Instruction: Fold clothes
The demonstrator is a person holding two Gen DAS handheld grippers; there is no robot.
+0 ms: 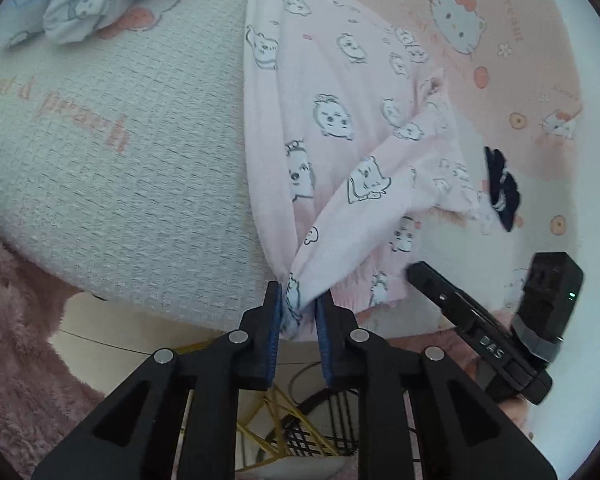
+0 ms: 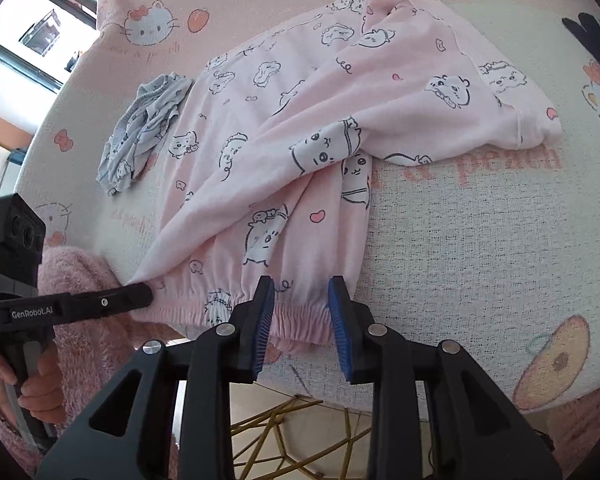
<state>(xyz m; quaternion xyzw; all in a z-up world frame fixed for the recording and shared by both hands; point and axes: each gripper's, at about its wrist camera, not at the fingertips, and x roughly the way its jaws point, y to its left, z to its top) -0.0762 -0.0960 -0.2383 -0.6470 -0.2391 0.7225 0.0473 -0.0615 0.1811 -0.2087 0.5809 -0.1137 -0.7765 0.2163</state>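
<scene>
1. A pair of pink trousers (image 2: 300, 128), printed with outlined cartoon animals and small hearts, lies spread across a table under a waffle-textured cloth (image 2: 460, 248) patterned with cats, peaches and doughnuts.
2. The left gripper (image 1: 298, 312) is clamped on a bunched fold of the pink fabric, which rises taut between its blue ribbed pads (image 1: 274, 320); the right wrist view shows the same tool from the side, its black finger (image 2: 128, 296) pinching the corner of the gathered waistband at the table's near edge.
3. The right gripper (image 2: 300, 312) stands open, its jaws set wide on either side of the elastic waistband (image 2: 296, 312) and holding nothing; whether the pads touch the cloth cannot be told.
4. Only the right wrist view shows the trousers' full length, one leg doubled diagonally over the other, and a crumpled grey-blue garment (image 2: 148, 128) lying just beside the pink fabric on its far left.
5. Only the left wrist view shows the right tool's black body (image 1: 500, 336) hovering beside the waistband.
6. A fluffy pink sleeve (image 2: 80, 292) covers the arm holding the left tool; bare fingers (image 2: 40, 392) grip its handle.
7. Gold wire chair legs (image 2: 284, 424) show below the table edge.
</scene>
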